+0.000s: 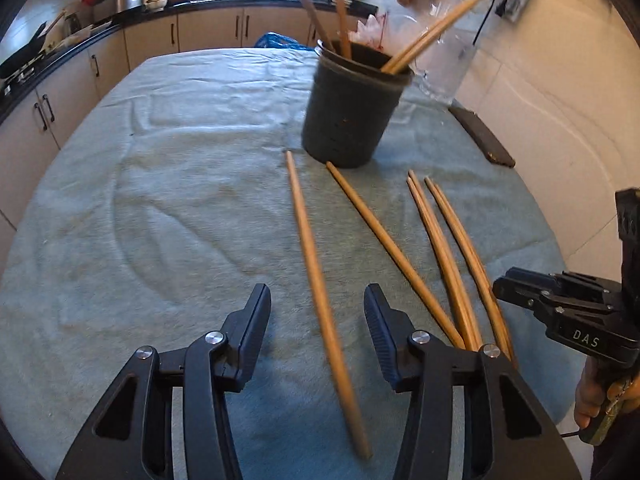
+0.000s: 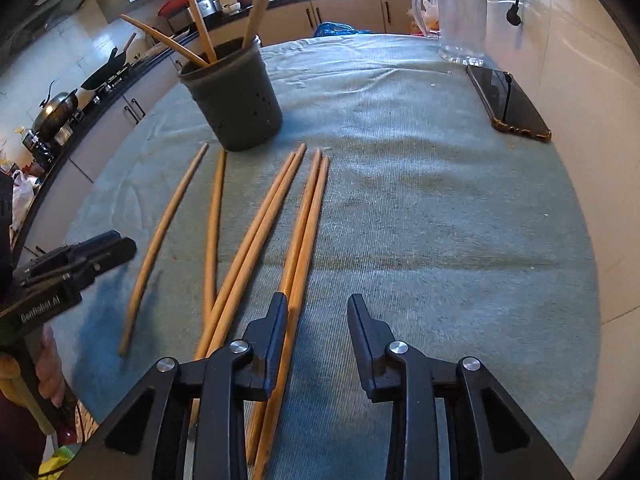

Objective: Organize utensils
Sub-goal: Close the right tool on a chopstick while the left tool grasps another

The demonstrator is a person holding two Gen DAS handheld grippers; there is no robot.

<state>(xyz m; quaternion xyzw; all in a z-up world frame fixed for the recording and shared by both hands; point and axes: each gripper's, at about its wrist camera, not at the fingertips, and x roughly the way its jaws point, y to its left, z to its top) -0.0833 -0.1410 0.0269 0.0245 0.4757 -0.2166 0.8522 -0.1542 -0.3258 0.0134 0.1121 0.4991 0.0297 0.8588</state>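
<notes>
- Sorting chopsticks into the dark holder is the job in hand; several sticks already stand in it, and six loose chopsticks lie on the teal cloth just in front of it
- Left gripper hovers low over the cloth with its jaws spread and empty; one single chopstick lies between its fingers
- Right gripper is also wide open and holds nothing; the right-hand pair runs under its left finger
- Judging by this, a pick-up comes next: lower, close on one stick near its middle, lift, and drop it upright in the holder
- Phone and clear jug sit well apart, out of the way
</notes>
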